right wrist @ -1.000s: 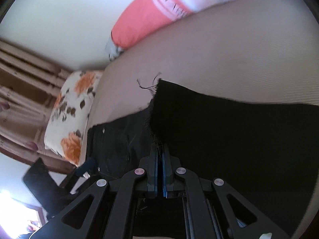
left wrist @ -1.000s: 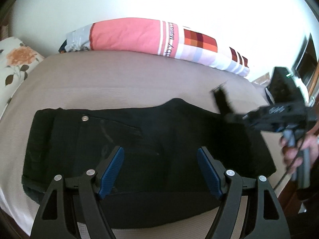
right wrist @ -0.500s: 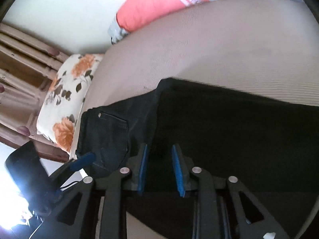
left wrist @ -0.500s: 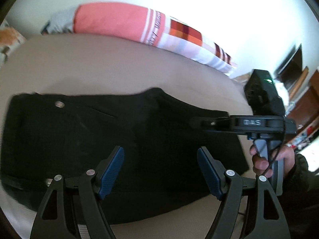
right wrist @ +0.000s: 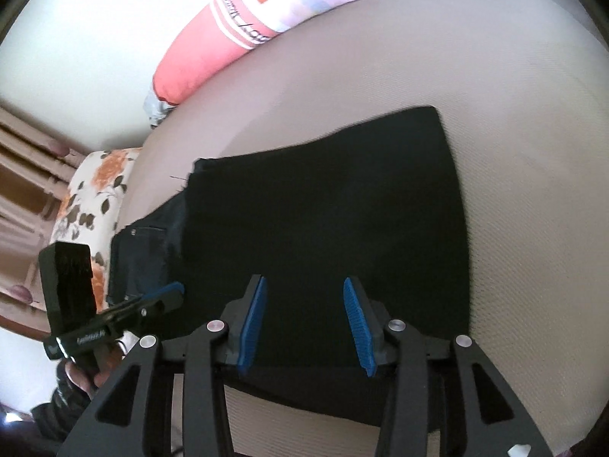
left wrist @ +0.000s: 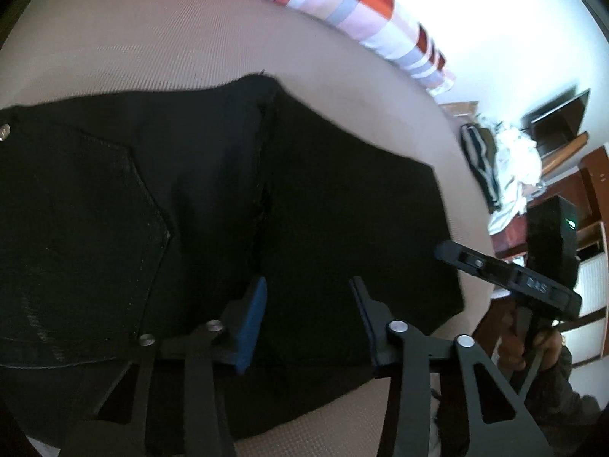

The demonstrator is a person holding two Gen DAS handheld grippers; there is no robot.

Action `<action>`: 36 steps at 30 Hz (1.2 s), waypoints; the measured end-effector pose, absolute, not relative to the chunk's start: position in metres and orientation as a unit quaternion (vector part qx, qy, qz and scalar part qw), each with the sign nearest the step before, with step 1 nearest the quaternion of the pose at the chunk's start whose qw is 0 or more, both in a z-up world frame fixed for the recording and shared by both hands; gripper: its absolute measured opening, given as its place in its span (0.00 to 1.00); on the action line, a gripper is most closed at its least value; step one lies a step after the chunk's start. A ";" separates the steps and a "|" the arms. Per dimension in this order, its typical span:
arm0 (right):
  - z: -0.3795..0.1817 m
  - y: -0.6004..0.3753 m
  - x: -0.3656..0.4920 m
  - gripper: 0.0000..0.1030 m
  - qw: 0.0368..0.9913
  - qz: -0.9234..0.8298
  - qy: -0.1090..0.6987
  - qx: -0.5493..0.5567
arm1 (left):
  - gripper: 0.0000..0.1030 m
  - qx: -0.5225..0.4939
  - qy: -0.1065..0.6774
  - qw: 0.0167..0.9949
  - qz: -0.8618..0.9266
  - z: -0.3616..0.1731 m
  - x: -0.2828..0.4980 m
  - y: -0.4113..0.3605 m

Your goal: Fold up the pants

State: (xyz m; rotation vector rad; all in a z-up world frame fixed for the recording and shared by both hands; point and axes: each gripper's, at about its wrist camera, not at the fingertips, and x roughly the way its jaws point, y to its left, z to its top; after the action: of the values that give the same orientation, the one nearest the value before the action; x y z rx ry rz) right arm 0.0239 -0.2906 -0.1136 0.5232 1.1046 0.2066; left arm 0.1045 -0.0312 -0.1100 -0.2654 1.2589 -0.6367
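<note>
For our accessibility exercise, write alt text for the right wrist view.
Black folded denim pants lie flat on a beige ribbed bedspread, beneath the open right gripper and its blue-padded fingers. The left gripper hovers at the left.

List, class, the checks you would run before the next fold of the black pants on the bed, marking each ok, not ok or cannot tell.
1. Left tool open, holding nothing: ok.
2. Right tool open, holding nothing: ok.
3. Pants lie flat on the bed, legs folded over: ok.
4. Folded leg end lines up with the waistband: not ok, the pocket part is uncovered.
5. Near edges even: cannot tell, the tools hide them.
6. Pillow apart from the pants: ok.
</note>
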 end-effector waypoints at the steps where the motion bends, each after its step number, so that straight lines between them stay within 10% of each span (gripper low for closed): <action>1: -0.115 -0.291 0.022 0.40 0.815 0.094 0.519 0.239 | 0.26 -0.112 0.576 0.758 -0.285 -0.112 0.104 -0.032; 7: -0.123 -0.288 0.008 0.38 0.812 0.096 0.533 0.216 | 0.06 -0.086 0.576 0.769 -0.263 -0.115 0.094 -0.030; 36: -0.113 -0.298 0.102 0.31 0.872 -0.005 0.484 0.068 | 0.19 0.028 0.490 0.831 -0.262 -0.111 0.163 -0.096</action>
State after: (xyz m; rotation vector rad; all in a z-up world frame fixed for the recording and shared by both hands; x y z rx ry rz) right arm 0.1025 -0.2981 -0.1129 0.1416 1.0118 -0.0110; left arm 0.1633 -0.0963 -0.1109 0.0604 1.0399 -0.5549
